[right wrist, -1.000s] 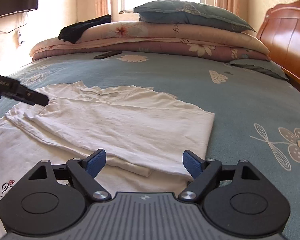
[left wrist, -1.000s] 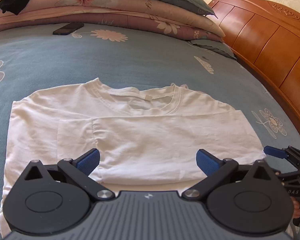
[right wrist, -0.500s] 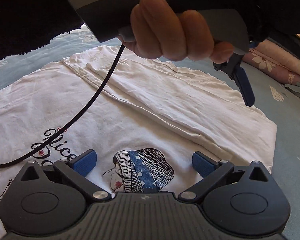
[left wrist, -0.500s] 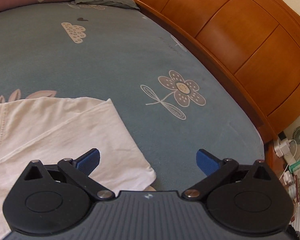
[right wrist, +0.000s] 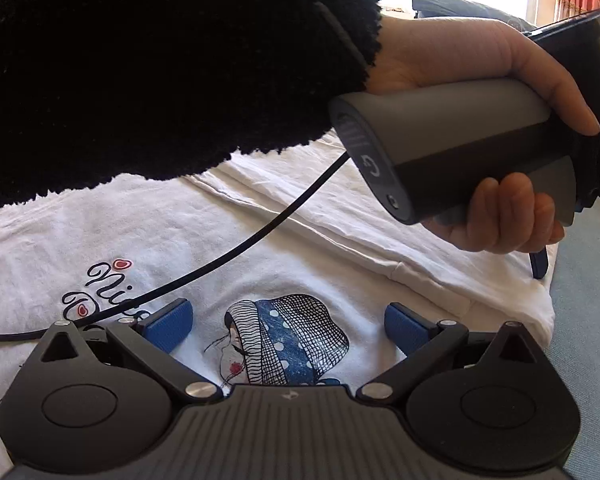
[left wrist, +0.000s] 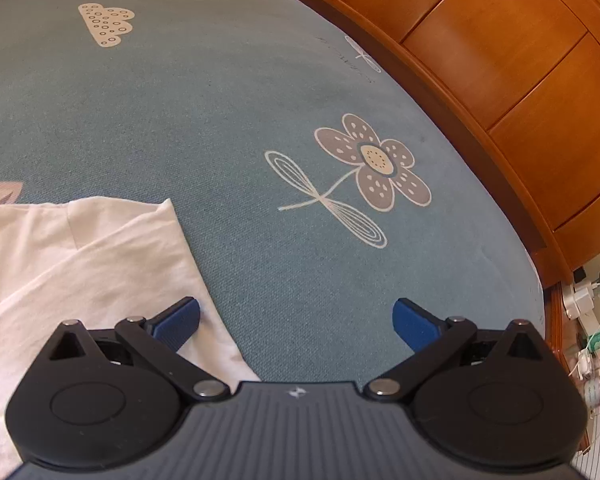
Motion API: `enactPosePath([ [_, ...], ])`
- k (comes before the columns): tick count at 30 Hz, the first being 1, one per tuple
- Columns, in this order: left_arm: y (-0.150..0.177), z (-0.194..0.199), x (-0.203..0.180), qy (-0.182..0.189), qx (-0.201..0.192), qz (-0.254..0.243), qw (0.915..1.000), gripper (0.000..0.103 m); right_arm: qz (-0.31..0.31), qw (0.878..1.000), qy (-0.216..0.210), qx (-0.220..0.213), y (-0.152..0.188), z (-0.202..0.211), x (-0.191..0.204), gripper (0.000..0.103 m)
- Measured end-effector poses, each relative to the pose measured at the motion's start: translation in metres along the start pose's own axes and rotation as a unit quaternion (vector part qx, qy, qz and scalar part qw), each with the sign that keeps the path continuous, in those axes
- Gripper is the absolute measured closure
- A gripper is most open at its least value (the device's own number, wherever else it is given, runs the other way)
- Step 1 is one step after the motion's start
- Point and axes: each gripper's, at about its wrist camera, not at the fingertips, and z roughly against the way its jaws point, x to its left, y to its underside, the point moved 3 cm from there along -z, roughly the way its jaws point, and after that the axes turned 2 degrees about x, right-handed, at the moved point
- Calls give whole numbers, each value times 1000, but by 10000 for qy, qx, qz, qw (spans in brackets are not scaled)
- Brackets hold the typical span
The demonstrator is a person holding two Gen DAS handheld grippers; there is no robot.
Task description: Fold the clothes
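White T-shirt [right wrist: 340, 248], partly folded, lying flat on the blue-green bedsheet [left wrist: 228, 112]. We note one side turned inward, forming a long crease that runs toward the far right in the right wrist view. Printed front faces up: a figure in a blue dotted headscarf [right wrist: 284, 340] near us, cursive lettering [right wrist: 100, 292] to its left.

Left gripper [left wrist: 296, 316]: we find its jaws spread wide, nothing between them. Its left blue pad [left wrist: 178, 322] hangs over the shirt's right-hand edge; its right pad [left wrist: 414, 324] hangs over bare sheet. Whether the left pad touches the cloth we cannot tell.

Right gripper [right wrist: 286, 326]: jaws have just been opening and stand fully apart, holding nothing, above the printed figure.

Hand [right wrist: 480, 88] in a black fleecy sleeve [right wrist: 160, 60]: wrapped round the grey handle [right wrist: 452, 148] of the left gripper, crossing over the shirt in the right wrist view. A black cable [right wrist: 236, 248] trails from the handle's base across the shirt toward the near left.

Sheet pattern: a grey flower [left wrist: 374, 162] right of the shirt, a pale cloud [left wrist: 106, 24] farther off.

Wooden headboard [left wrist: 500, 60] along the bed's right side.
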Motion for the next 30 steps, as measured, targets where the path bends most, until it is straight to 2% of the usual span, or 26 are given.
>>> enactPosePath([
  [4,-6,8,-3,31,-91,122,9999,1,2,10000,8,-9,1,3,1,0],
  [7,3,26,-11,262,-75,-1,9996,1,4,10000,17,-13,1,6,2,0],
  [10,16,30,-21,371,179,-238,9989,1,3,10000,16,-5,1,8,3,0],
  [13,26,21,-28,313,450,-480,9973,1,9,10000,28,-9,1,11,5,0],
  [17,29,7,-30,358,614,-419,9966,1,-5,10000,16,-10,2,14,6,0],
  [21,23,20,-40,737,352,-542,9952,1,-4,10000,16,-17,3,18,8,0],
  [23,20,27,-41,686,223,-562,9958,1,-8,10000,13,-15,3,20,9,0],
  [26,26,30,-36,637,351,-482,9962,1,-5,10000,16,-13,4,23,11,0],
  [30,44,22,-33,581,765,-498,9941,1,-2,10000,20,-14,5,28,13,0],
])
